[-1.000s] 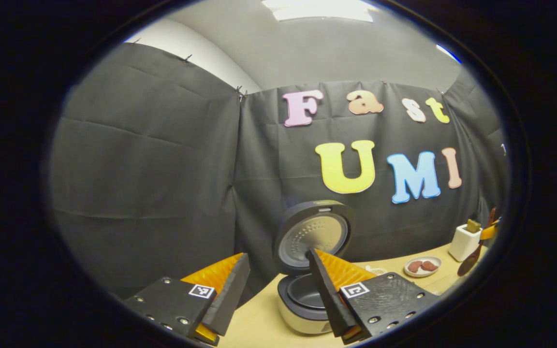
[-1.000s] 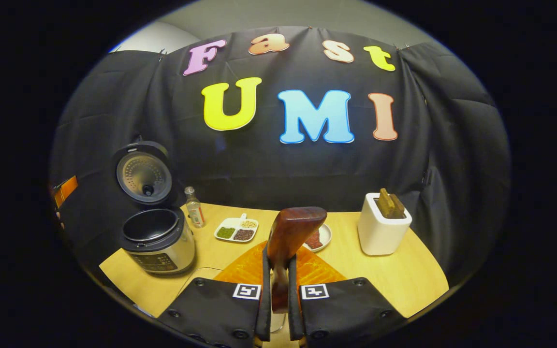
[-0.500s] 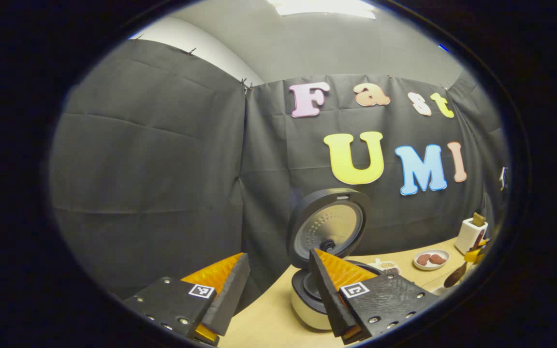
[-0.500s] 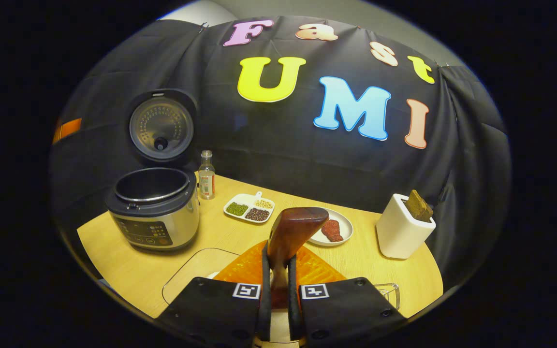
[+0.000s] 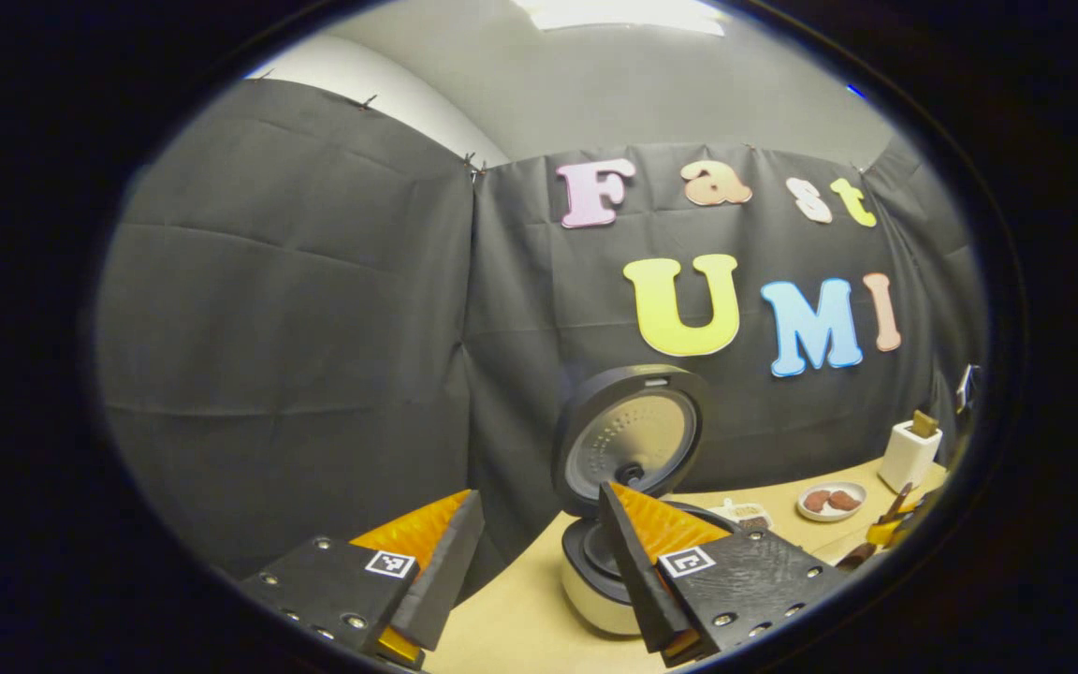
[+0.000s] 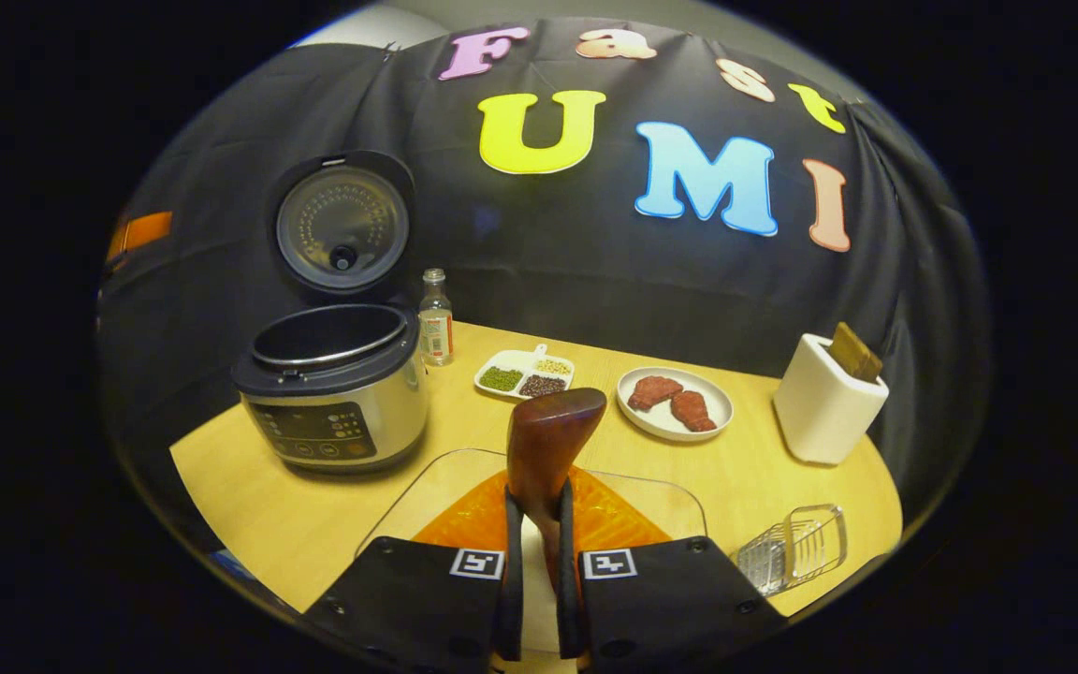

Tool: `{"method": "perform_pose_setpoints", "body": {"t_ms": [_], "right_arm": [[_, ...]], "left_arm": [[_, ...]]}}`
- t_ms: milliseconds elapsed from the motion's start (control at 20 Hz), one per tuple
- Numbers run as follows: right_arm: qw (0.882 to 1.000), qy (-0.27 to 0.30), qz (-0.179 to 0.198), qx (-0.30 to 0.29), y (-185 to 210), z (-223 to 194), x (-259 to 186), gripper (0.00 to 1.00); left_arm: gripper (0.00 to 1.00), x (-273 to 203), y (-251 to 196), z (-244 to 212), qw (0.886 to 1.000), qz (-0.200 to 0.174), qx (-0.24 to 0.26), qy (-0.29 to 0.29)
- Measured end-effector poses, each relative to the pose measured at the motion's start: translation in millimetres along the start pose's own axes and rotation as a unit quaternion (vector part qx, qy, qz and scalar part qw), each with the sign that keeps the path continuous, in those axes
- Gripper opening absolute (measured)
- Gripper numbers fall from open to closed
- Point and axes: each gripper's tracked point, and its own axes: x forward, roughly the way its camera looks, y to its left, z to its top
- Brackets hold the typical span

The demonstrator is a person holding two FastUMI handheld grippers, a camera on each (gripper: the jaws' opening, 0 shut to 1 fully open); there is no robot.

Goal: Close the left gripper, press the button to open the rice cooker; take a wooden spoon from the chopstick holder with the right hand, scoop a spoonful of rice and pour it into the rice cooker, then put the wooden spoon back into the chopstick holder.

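While our right gripper (image 6: pixel 535 562) clamps the wooden spoon (image 6: pixel 546 449) pointing forward over the clear container (image 6: pixel 427 482), the open rice cooker (image 6: pixel 333 393) lies forward-left; left gripper (image 5: pixel 539 571) jaws gape wide.

On the table (image 6: pixel 764 487) the cooker (image 6: pixel 333 393) stands at the left, lid up, with a bottle (image 6: pixel 435 318) just right of it. Then come a divided dish (image 6: pixel 525 373), a plate (image 6: pixel 675 417) and, far right, the holder (image 6: pixel 824 402). A clear container (image 6: pixel 427 487) sits in front.

Staged kitchen booth; wooden table (image 6: pixel 764 487) with rice cooker (image 6: pixel 333 393), plate of meat (image 6: pixel 675 404), black-draped walls
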Motion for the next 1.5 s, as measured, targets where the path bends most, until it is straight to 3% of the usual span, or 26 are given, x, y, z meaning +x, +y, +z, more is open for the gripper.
{"method": "perform_pose_setpoints", "body": {"t_ms": [150,250,550,800,850,950,1250,1500], "right_arm": [[0.996,0.01,0.022,0.091,-2.5,-1.1,-3.3,0.17],[0.986,0.02,0.027,0.166,-13.2,-2.4,-5.3,0.17],[0.943,0.032,0.044,0.329,-44.4,-3.7,-12.7,0.16],[0.903,0.011,0.063,0.424,-68.0,15.9,-27.3,0.13],[0.895,0.006,0.068,0.441,-71.5,22.0,-30.5,0.16],[0.882,0.002,0.083,0.464,-74.2,36.8,-33.2,0.16],[0.865,-0.021,0.127,0.485,-56.9,93.5,-30.0,0.16],[0.87,-0.035,0.166,0.464,-17.3,141.8,-8.9,0.16]], "left_arm": [[0.78,-4.9,-7.6,4.8,1.0,-0.004,0.008,-0.003],[0.78,-8.5,-10.5,10.4,1.0,-0.007,0.011,-0.006],[0.79,-17.0,-18.5,23.6,1.0,-0.011,0.013,-0.01],[0.79,-20.5,-34.8,29.9,1.0,-0.023,0.014,-0.013],[0.79,-22.6,-37.3,31.4,1.0,-0.025,0.011,-0.014],[0.78,-23.7,-40.3,28.2,0.999,-0.029,0.008,-0.015],[0.78,-20.4,-32.5,16.1,1.0,-0.029,-0.004,-0.006],[0.79,-15.6,-10.3,7.8,1.0,-0.015,-0.004,-0.001]]}}
